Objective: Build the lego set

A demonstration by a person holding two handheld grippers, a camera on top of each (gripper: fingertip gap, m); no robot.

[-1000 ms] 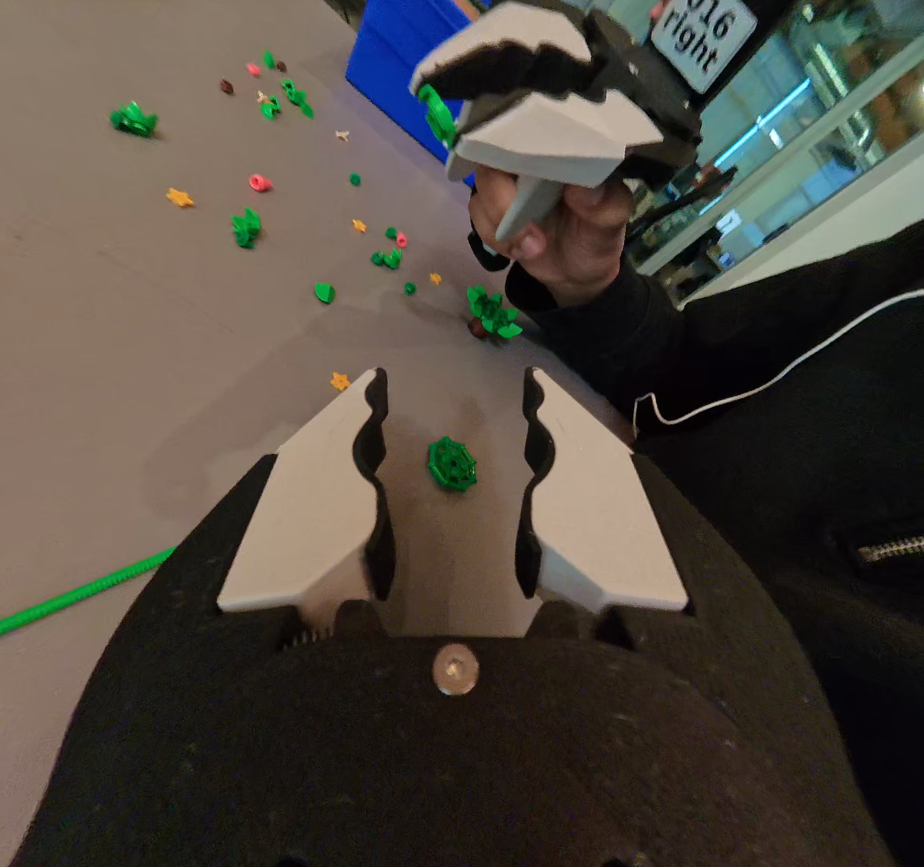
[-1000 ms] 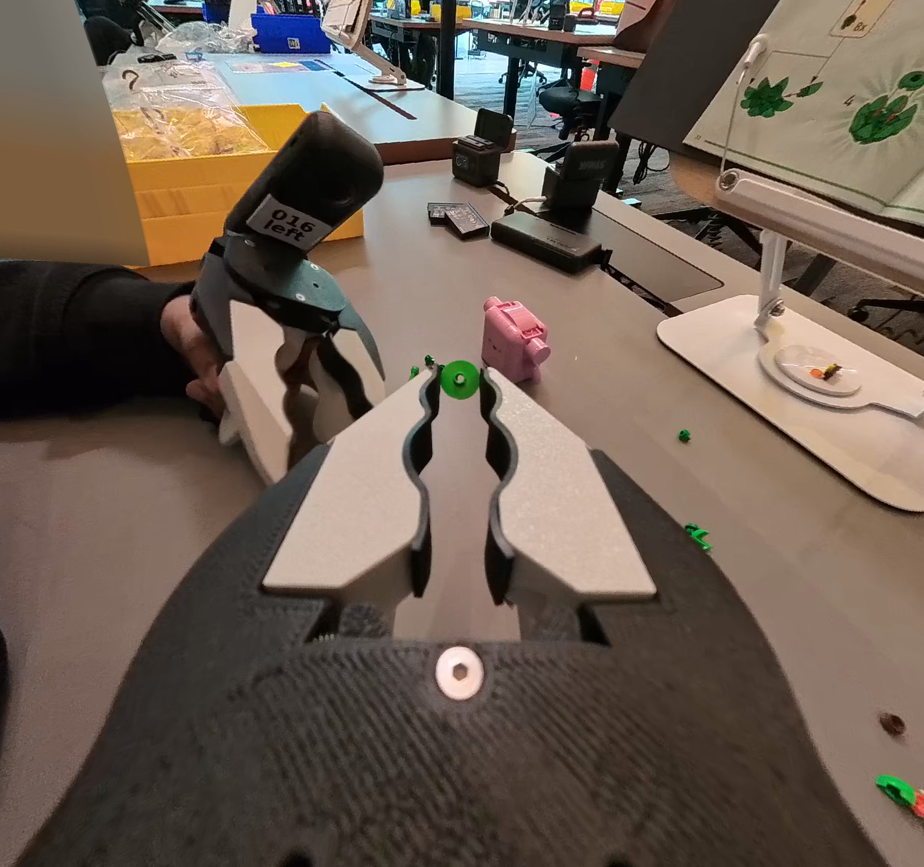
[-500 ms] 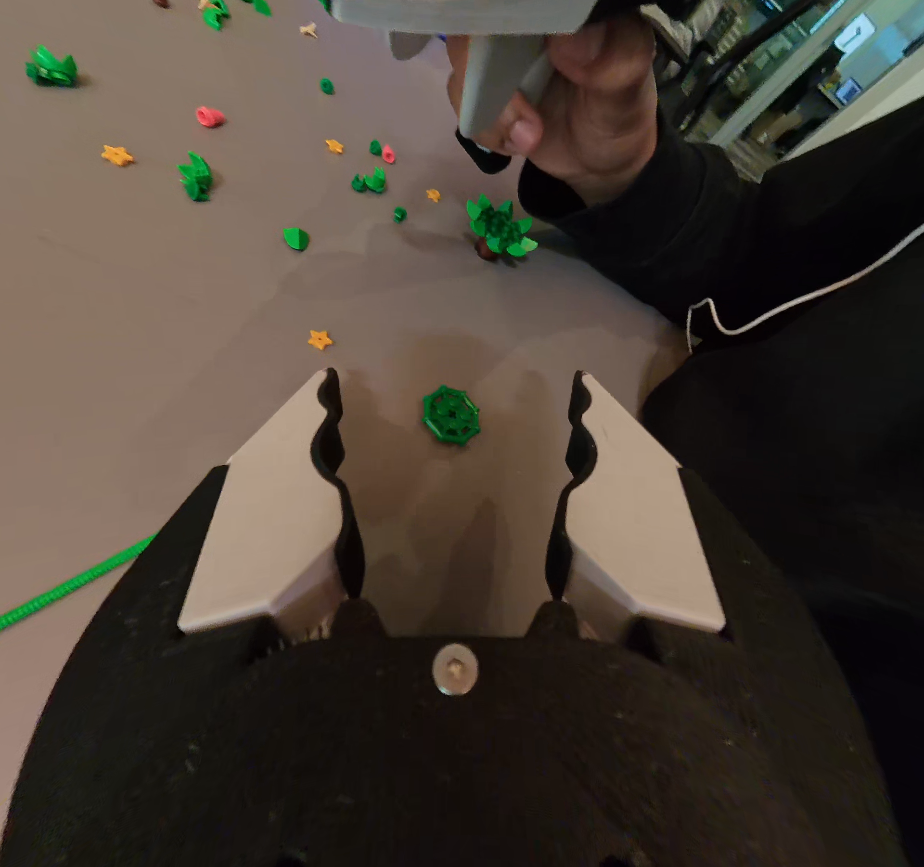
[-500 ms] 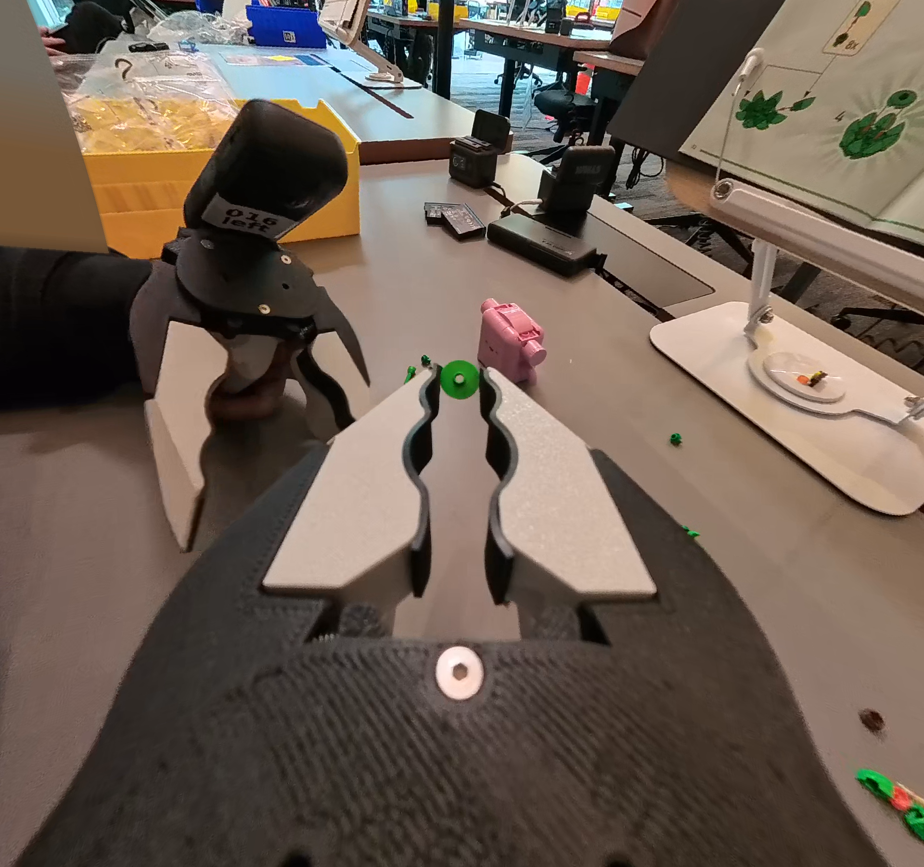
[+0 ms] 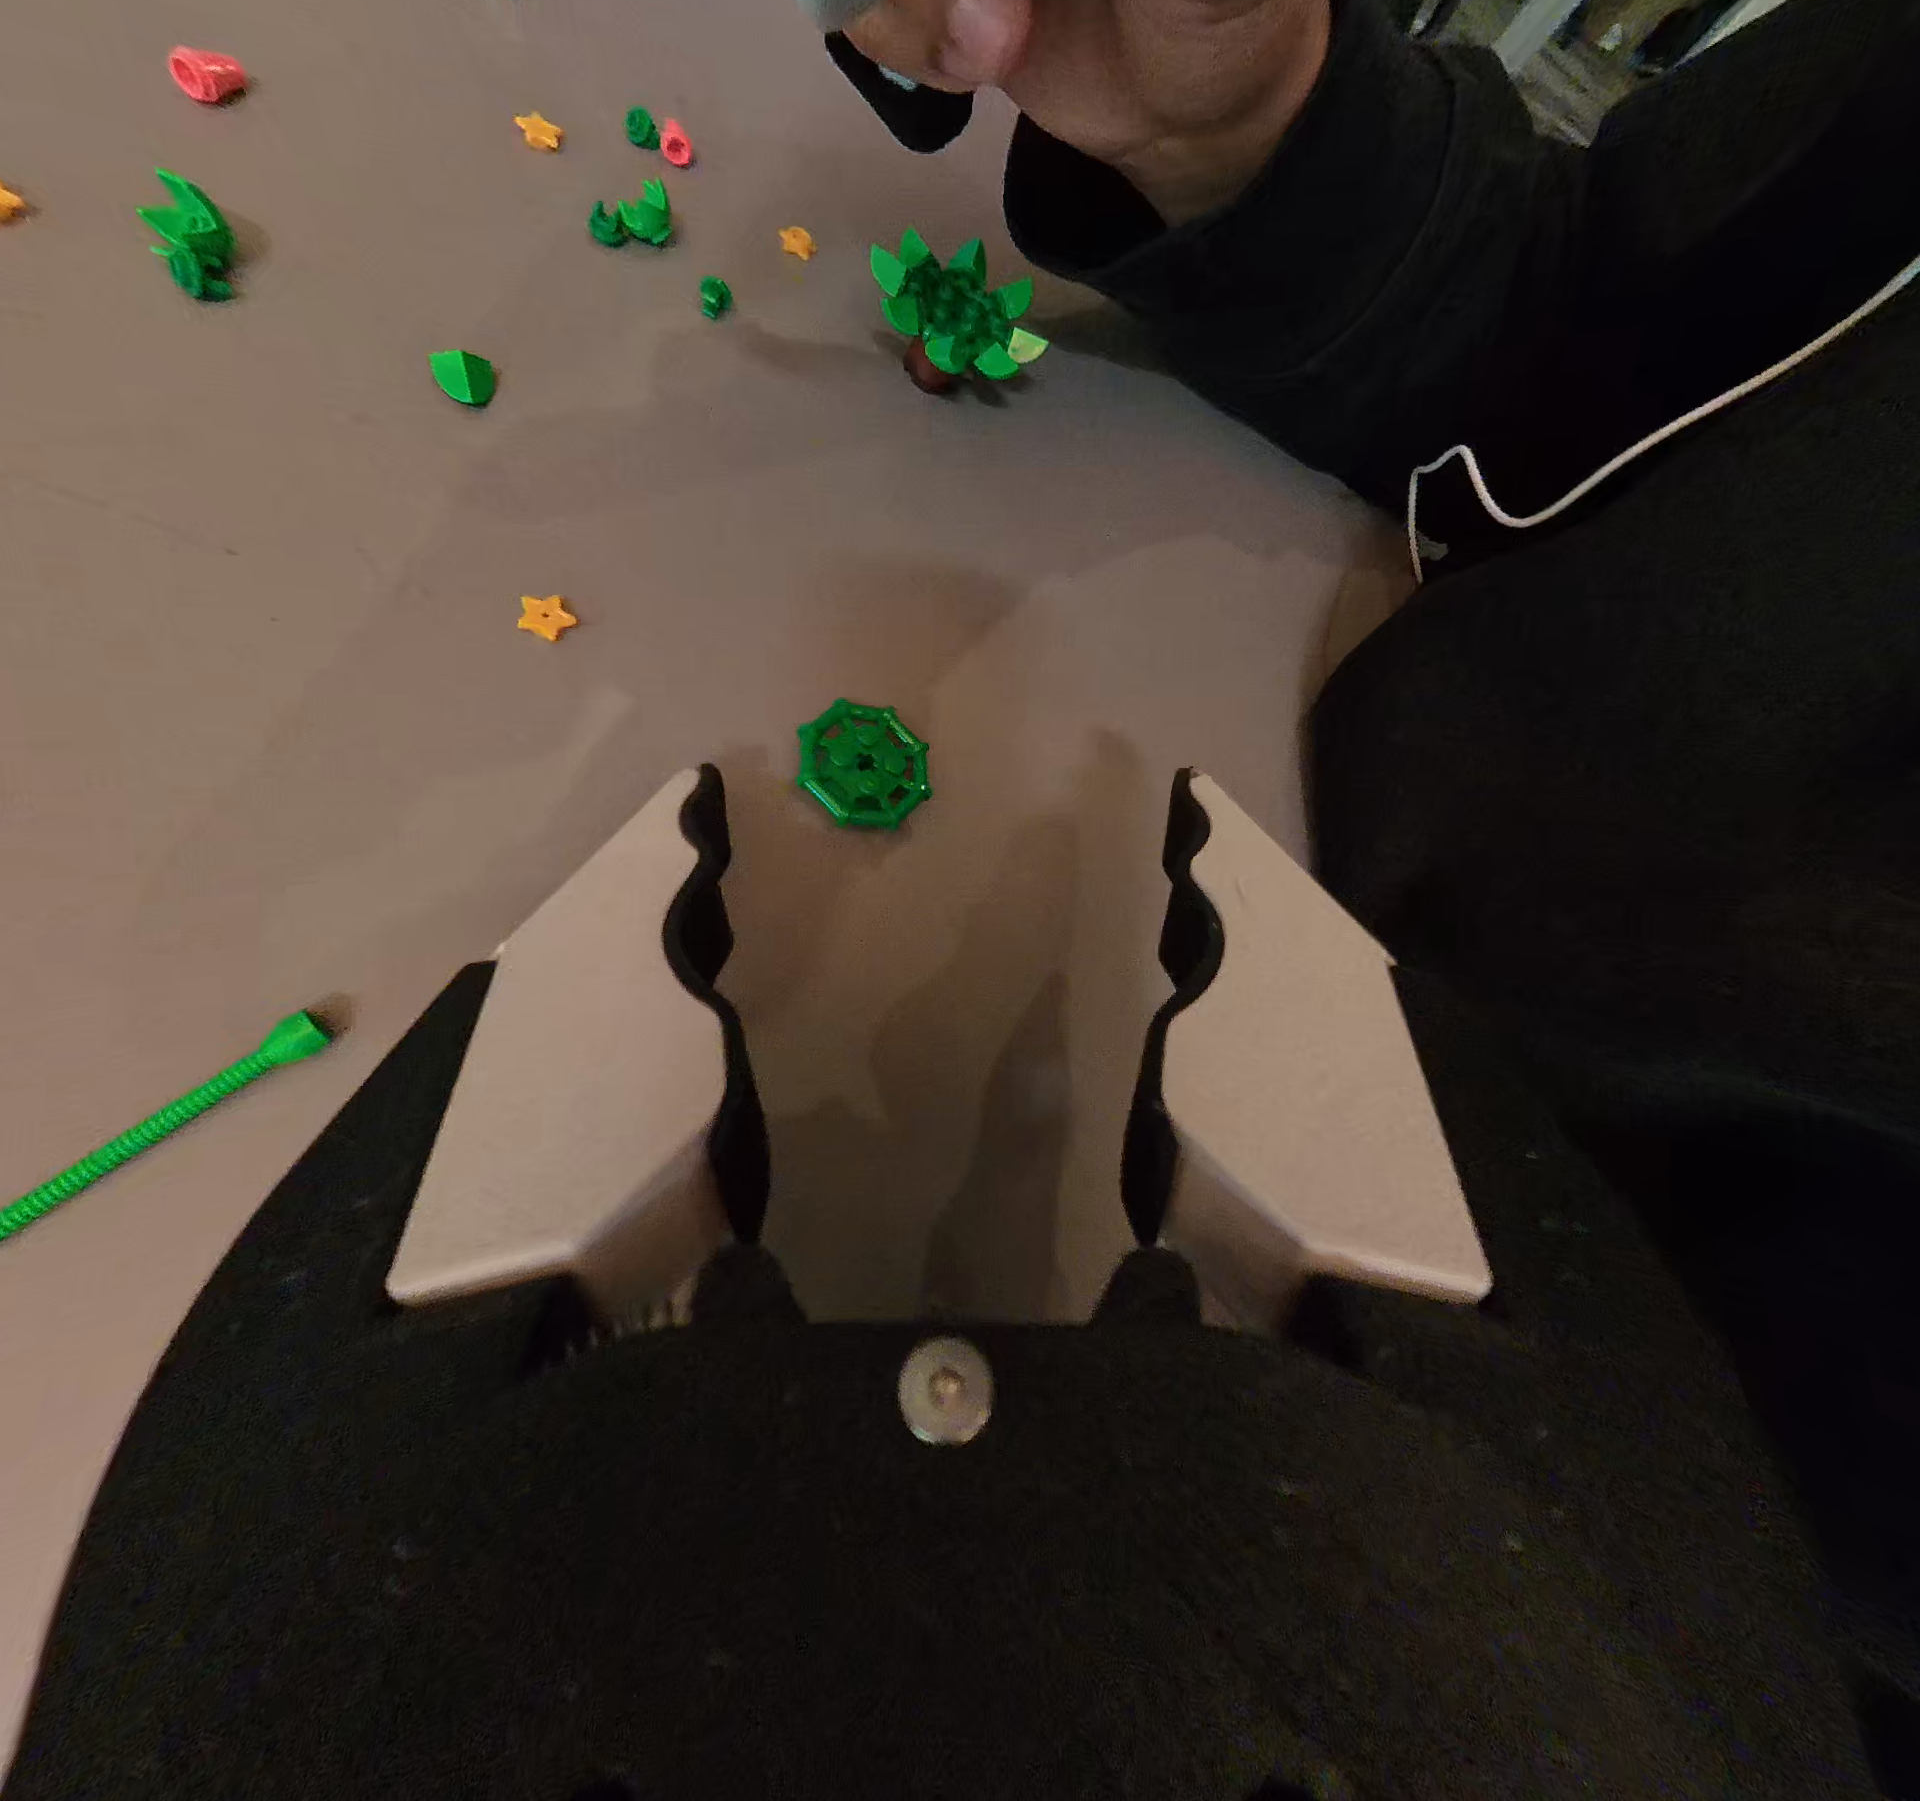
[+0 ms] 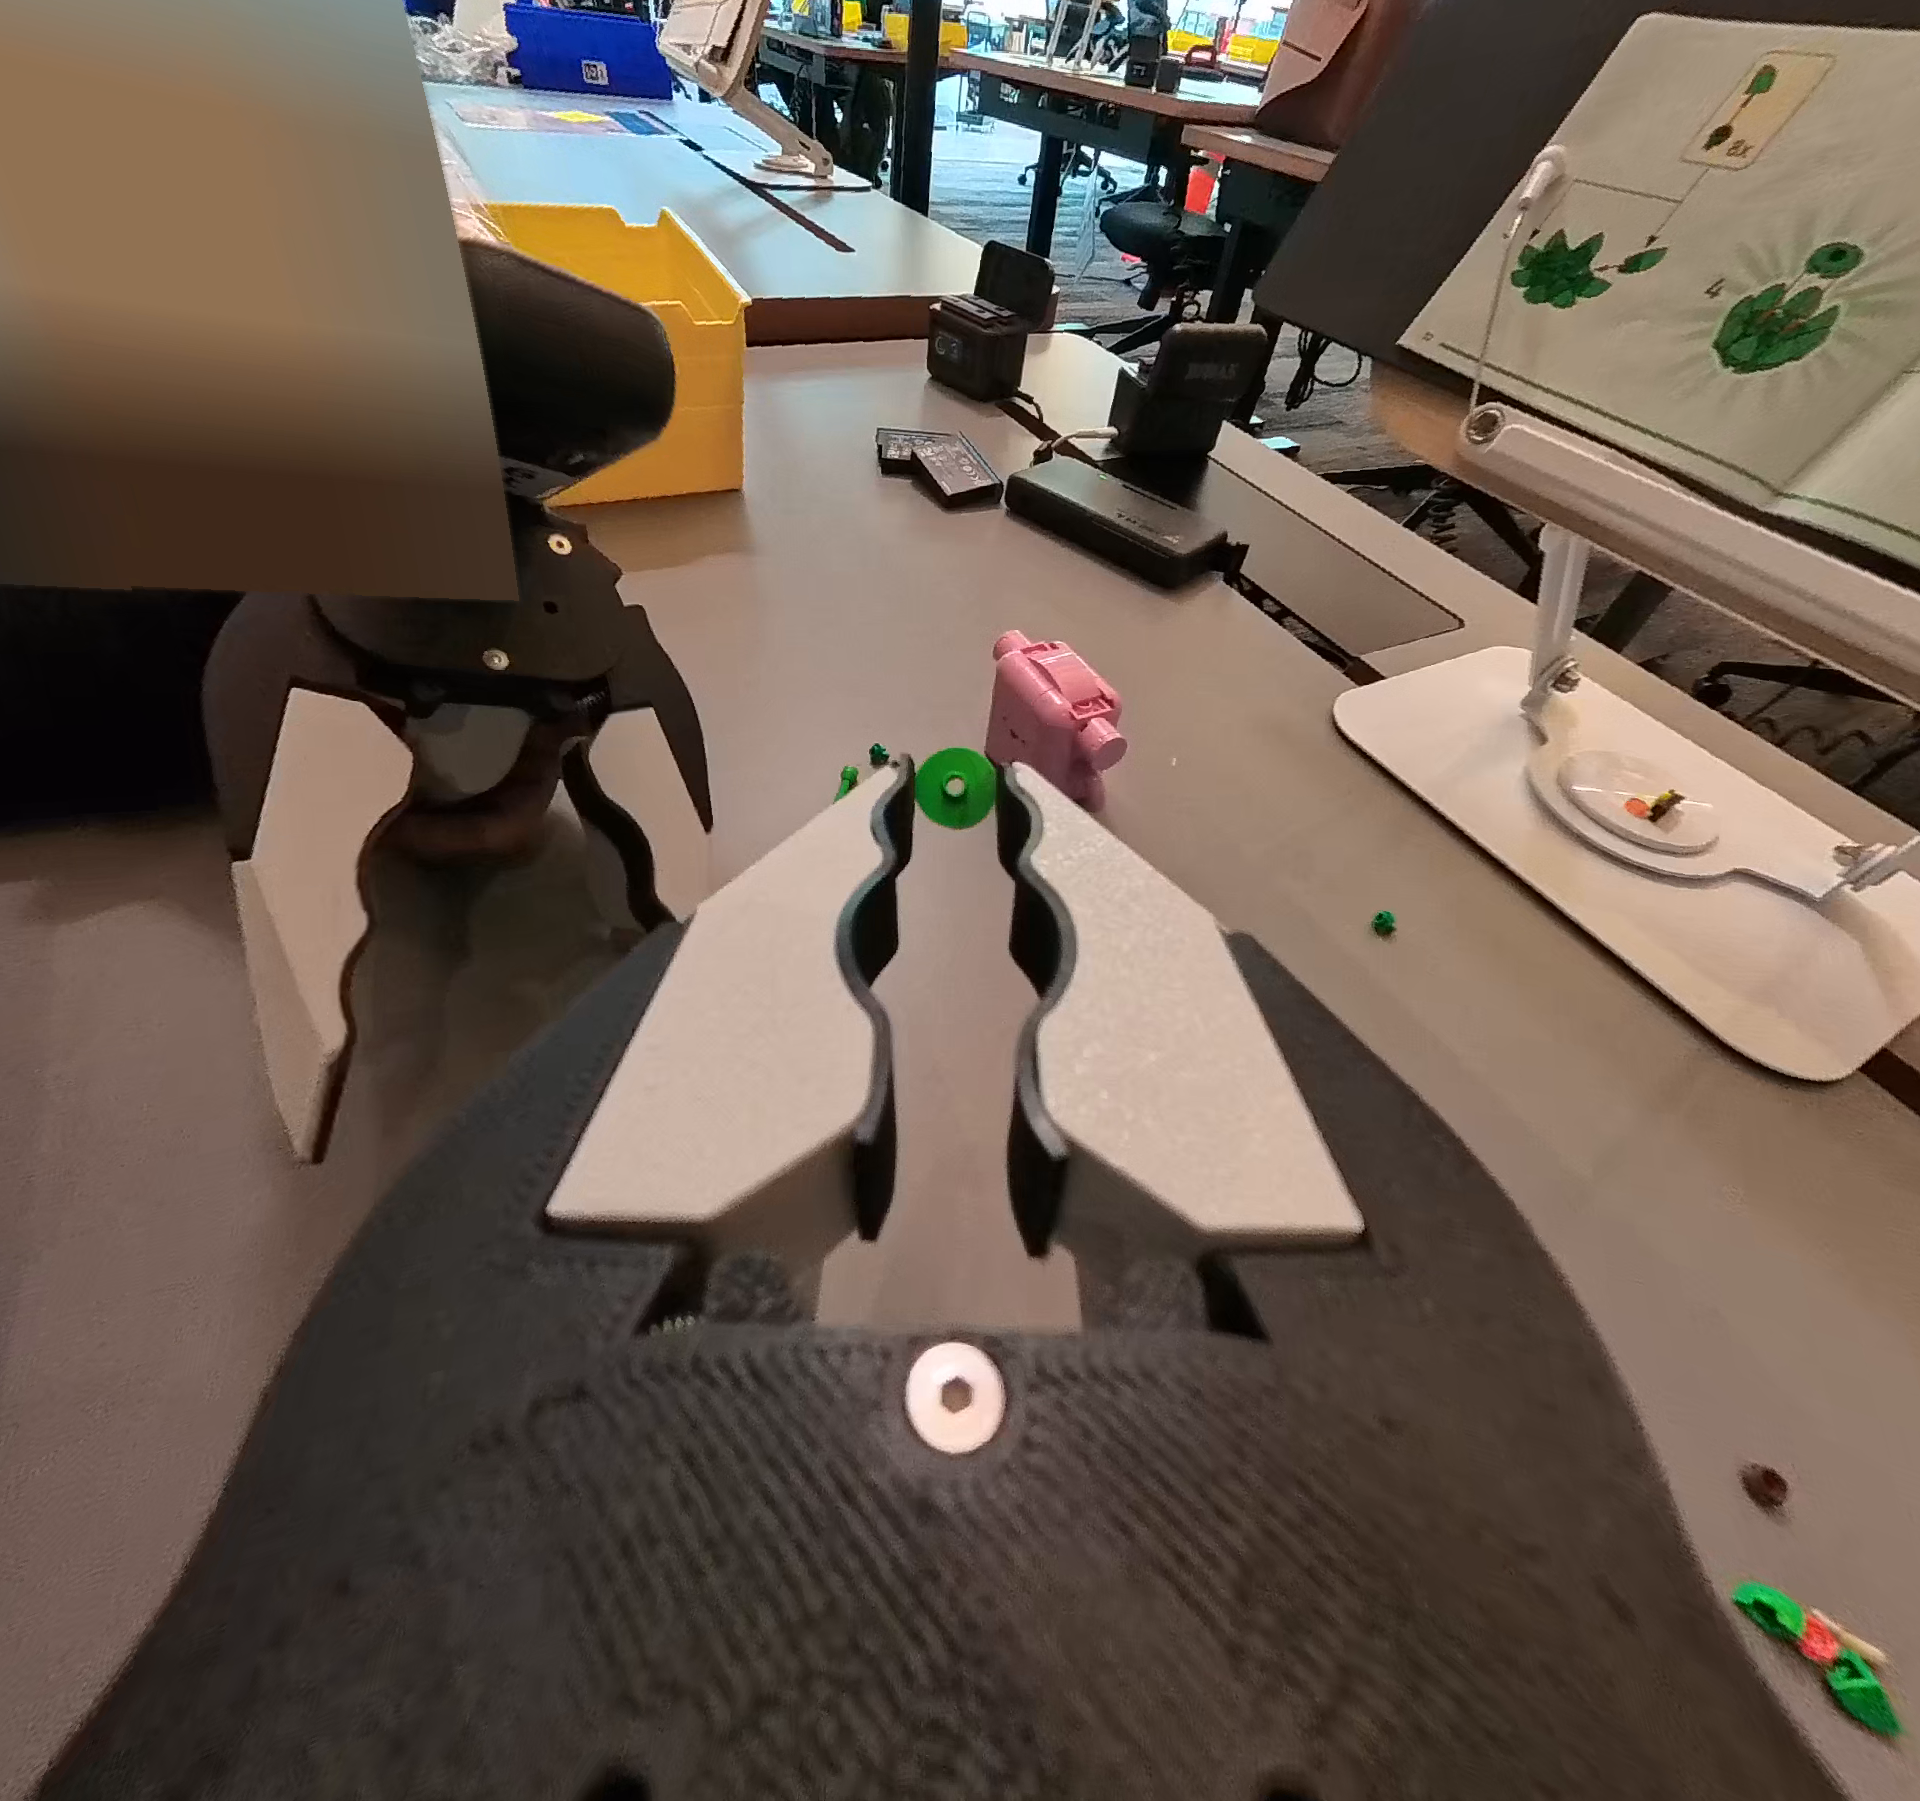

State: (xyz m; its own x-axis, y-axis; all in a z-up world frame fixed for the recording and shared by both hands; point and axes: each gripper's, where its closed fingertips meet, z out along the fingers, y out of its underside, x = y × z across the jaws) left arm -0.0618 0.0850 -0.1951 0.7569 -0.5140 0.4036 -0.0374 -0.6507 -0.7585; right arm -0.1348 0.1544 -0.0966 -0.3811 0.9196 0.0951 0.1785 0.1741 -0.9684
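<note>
In the left wrist view my left gripper (image 5: 945, 785) is open and empty, low over the grey table. A dark green round web-shaped lego plate (image 5: 863, 764) lies flat just ahead of its left fingertip. A small green leafy plant build (image 5: 954, 310) stands farther off, below the hand holding the right gripper. In the right wrist view my right gripper (image 6: 954, 787) is shut on a small bright green round piece (image 6: 953, 788), held on edge at the fingertips above the table. The left gripper (image 6: 457, 878) shows there at the left, open, tips near the table.
Loose green leaves (image 5: 462, 377), orange stars (image 5: 547, 617), red bits (image 5: 205, 74) and a green ribbed stem (image 5: 156, 1123) lie scattered on the table. A pink lego build (image 6: 1049, 712), a white stand (image 6: 1621, 837) with the instruction booklet (image 6: 1714, 276), a yellow bin (image 6: 665, 349) and black devices (image 6: 1117, 510) stand beyond. Tip to tip, the grippers are about 15 centimetres apart.
My left gripper has opened wider and tilted down toward the table, so the web plate now lies by its fingertips. The right gripper kept its hold on the green round piece and rose out of the left view.
</note>
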